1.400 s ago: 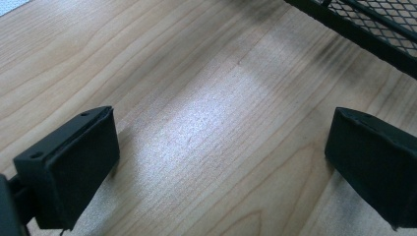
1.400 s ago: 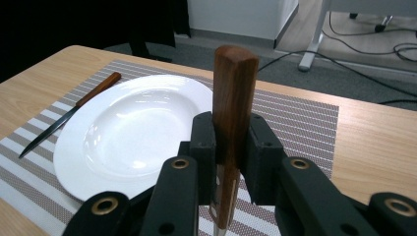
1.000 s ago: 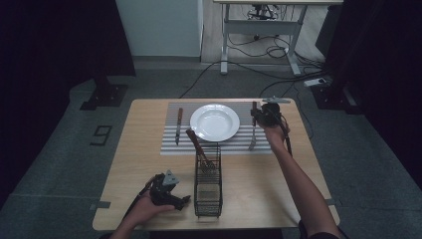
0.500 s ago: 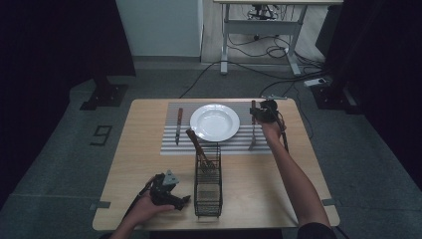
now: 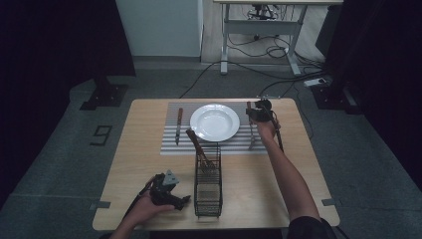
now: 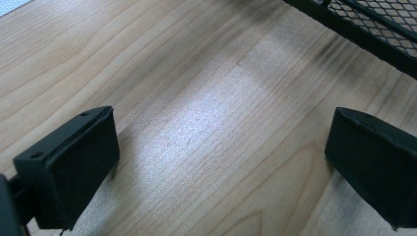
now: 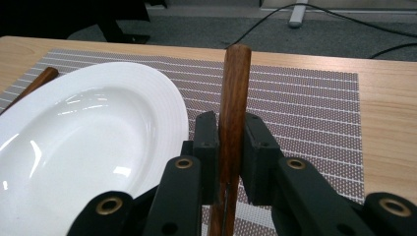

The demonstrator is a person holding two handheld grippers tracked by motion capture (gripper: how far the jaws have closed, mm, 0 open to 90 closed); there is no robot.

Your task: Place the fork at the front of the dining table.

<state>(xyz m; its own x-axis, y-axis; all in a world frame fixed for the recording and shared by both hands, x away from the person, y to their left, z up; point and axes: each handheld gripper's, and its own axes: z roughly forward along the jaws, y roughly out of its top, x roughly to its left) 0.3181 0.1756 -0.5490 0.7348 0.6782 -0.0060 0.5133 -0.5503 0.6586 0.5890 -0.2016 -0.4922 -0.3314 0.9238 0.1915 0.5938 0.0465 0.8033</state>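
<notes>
Lowering since the earlier frame, the right gripper is sinking toward the placemat, carrying a wooden-handled utensil with it. Its fingers are clamping on the brown handle, which is rising upright between them in the right gripper view. This utensil is hanging over the placemat's right part near the counter's far right corner, just beside the white plate, whose rim is lying to its left. A knife is lying at the placemat's left edge. A black wire basket is standing toward the counter's near edge, with wooden-handled utensils leaning out of it. Beside the basket, the left gripper is resting near the counter's near left corner, its fingers standing wide apart over bare wood, gripping nothing.
</notes>
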